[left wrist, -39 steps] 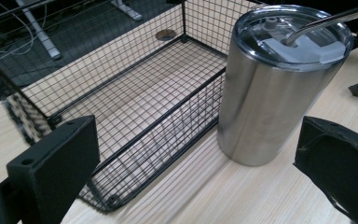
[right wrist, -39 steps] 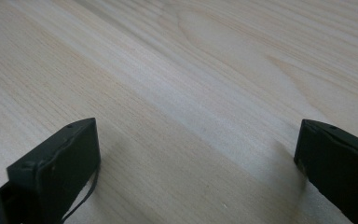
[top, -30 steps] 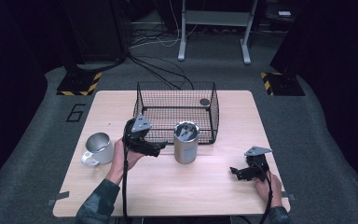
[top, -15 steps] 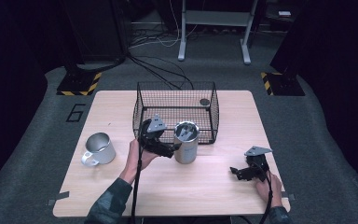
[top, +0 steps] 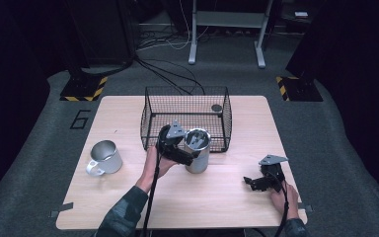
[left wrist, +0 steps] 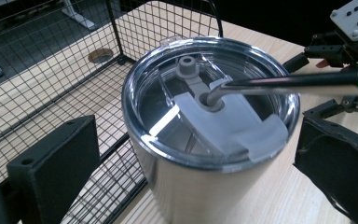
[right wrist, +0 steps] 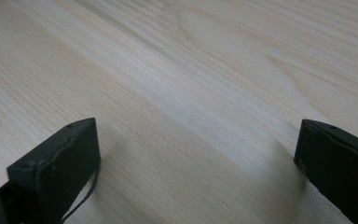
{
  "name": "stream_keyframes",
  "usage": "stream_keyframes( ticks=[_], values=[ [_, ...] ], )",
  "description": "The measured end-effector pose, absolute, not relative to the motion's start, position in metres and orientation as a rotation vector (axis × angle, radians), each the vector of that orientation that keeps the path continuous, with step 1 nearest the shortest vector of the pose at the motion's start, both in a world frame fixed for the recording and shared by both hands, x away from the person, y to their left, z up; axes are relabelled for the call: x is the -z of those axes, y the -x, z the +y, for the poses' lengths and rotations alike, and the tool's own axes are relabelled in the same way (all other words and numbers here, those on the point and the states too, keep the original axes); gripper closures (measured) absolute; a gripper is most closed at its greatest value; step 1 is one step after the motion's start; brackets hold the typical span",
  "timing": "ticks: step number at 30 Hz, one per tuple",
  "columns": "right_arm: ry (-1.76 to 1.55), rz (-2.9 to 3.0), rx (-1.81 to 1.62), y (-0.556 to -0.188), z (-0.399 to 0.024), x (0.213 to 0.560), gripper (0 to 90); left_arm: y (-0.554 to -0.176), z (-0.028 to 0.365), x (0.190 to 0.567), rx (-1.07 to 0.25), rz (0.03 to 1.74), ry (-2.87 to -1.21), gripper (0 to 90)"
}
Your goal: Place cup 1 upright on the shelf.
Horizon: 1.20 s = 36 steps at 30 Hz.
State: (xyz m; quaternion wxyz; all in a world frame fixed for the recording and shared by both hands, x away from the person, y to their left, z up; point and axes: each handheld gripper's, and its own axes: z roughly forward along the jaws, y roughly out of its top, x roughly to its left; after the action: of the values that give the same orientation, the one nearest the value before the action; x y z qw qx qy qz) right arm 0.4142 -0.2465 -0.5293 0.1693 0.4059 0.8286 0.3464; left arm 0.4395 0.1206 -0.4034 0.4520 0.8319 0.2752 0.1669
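Jaws of the left gripper (top: 191,159) stand spread on either side of the steel tumbler (top: 197,150), which sits upright on the surface (top: 227,197) just in front of the wire basket (top: 185,118), touching or nearly touching its front wall. From the left gripper view, one jaw is on the basket side and the other on the open side, neither yet pressing the wall. A good grasp, I judge, means settling lower on the body, below the lid (left wrist: 212,100) (its clear rim looks like a poor place to squeeze), centring the tumbler between the jaws, then closing evenly so it does not tip or skid into the mesh.

The right gripper (top: 257,181) rests low near the right front of the surface, jaws wide apart, pinching nothing.

Hard to tell: whether the tumbler holds anything, since the lid's glare hides the inside; its base is cut off in the left gripper view. A steel mug (top: 104,157) stands well apart to the left.
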Motion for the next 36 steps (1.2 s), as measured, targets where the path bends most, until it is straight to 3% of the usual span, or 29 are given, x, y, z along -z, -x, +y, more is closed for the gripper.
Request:
stream_keyframes(
  ticks=[36],
  values=[
    [-1.145,2.361,-0.981,-0.414,-0.247,0.529,0.0,-0.450,0.097,0.418,-0.390,0.718,-1.982,3.7]
  ],
)
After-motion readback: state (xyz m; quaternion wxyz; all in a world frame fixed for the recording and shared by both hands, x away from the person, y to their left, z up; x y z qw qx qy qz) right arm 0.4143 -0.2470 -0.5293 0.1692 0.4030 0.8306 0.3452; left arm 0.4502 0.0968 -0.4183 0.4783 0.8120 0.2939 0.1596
